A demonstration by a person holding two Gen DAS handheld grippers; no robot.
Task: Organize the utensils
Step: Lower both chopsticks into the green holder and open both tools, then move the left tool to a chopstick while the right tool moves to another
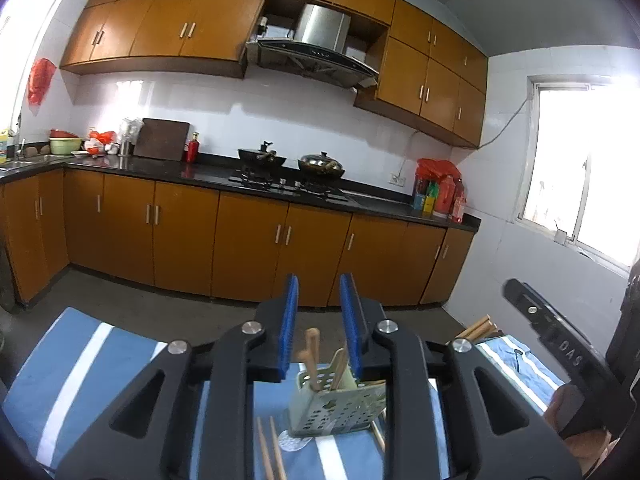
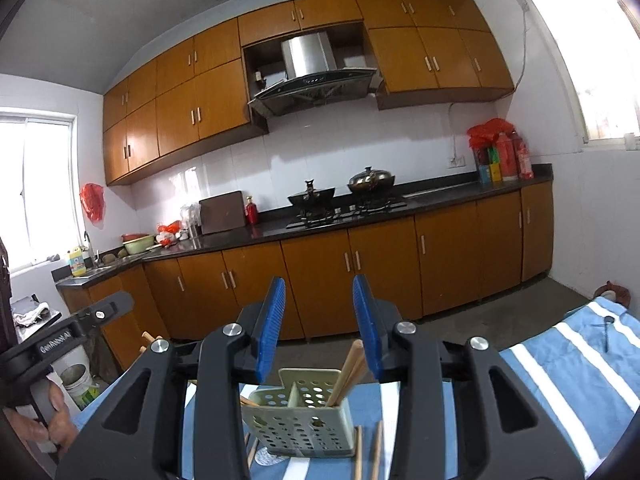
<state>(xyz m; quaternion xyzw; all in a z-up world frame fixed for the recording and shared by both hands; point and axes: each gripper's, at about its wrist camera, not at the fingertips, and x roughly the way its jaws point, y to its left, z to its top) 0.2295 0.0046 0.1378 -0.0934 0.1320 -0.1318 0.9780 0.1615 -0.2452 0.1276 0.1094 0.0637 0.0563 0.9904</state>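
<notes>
A pale green perforated utensil holder (image 1: 338, 408) stands on the blue striped cloth (image 1: 72, 384), with wooden handles (image 1: 312, 356) sticking out of it. Loose wooden chopsticks (image 1: 269, 450) lie in front of it. My left gripper (image 1: 319, 300) is open and empty, raised above the holder. In the right wrist view the holder (image 2: 298, 416) holds chopsticks (image 2: 349, 372) in its right compartment, and two chopsticks (image 2: 368, 452) lie beside it. My right gripper (image 2: 320, 304) is open and empty above the holder. The other gripper shows at the right edge (image 1: 560, 344).
Kitchen counter (image 1: 224, 170) with two woks on a stove (image 1: 292, 182), bottles (image 1: 440, 196) at its right end, brown cabinets below. A white bucket (image 2: 78, 382) stands on the floor left of the table.
</notes>
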